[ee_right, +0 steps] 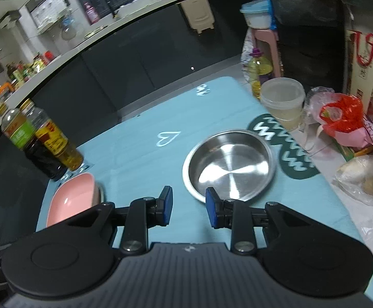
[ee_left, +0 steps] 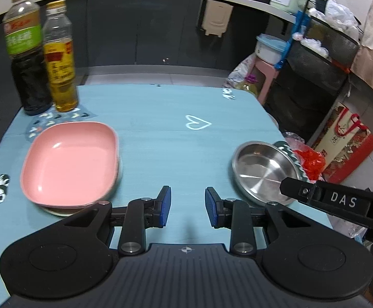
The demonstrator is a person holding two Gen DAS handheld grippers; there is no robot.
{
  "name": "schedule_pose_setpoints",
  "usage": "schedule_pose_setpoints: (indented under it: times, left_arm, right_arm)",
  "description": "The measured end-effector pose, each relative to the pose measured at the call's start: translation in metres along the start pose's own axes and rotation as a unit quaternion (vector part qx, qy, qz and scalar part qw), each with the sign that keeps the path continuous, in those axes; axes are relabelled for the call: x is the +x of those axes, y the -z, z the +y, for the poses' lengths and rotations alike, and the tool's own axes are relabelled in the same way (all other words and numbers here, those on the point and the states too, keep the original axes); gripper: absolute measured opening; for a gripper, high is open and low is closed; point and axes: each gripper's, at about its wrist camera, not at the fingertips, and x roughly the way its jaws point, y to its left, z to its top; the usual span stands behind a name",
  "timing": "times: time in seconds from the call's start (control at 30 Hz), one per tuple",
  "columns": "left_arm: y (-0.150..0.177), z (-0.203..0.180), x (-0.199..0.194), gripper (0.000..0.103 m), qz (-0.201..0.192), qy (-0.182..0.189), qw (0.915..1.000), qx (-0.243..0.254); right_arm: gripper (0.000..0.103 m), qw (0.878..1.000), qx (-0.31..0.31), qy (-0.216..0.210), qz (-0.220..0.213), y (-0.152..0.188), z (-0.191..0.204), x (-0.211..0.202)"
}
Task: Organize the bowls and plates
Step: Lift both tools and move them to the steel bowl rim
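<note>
Left wrist view: the left gripper [ee_left: 187, 206] hangs over the blue worktop [ee_left: 160, 138], jaws apart with nothing between them. At ten o'clock of it the pink plate [ee_left: 69, 163] rests on another dish; at two o'clock lies the steel bowl [ee_left: 264, 170]. The right gripper [ee_right: 189, 208], jaws apart and empty, sits at the bowl's near rim.

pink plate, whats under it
The pink plate sits on another dish; only a pale rim peeks out at its near edge. The rest of that dish is covered, so its kind stays unknown.
</note>
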Motion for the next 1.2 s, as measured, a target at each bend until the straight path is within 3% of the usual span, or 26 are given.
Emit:
schedule_pose_setpoints:
  times: [0.73, 1.2]
  left_arm:
    - [-0.003, -0.058, 0.055, 0.027, 0.037, 0.015, 0.9981, 0.048]
    - [-0.018, -0.059, 0.091, 0.028, 0.051, 0.012, 0.9986, 0.013]
  right_arm:
    - [0.03, 0.997, 0.062, 0.035, -0.006, -0.014, -0.066, 0.005]
    - [0.03, 0.997, 0.075, 0.035, 0.011, -0.021, -0.076, 0.029]
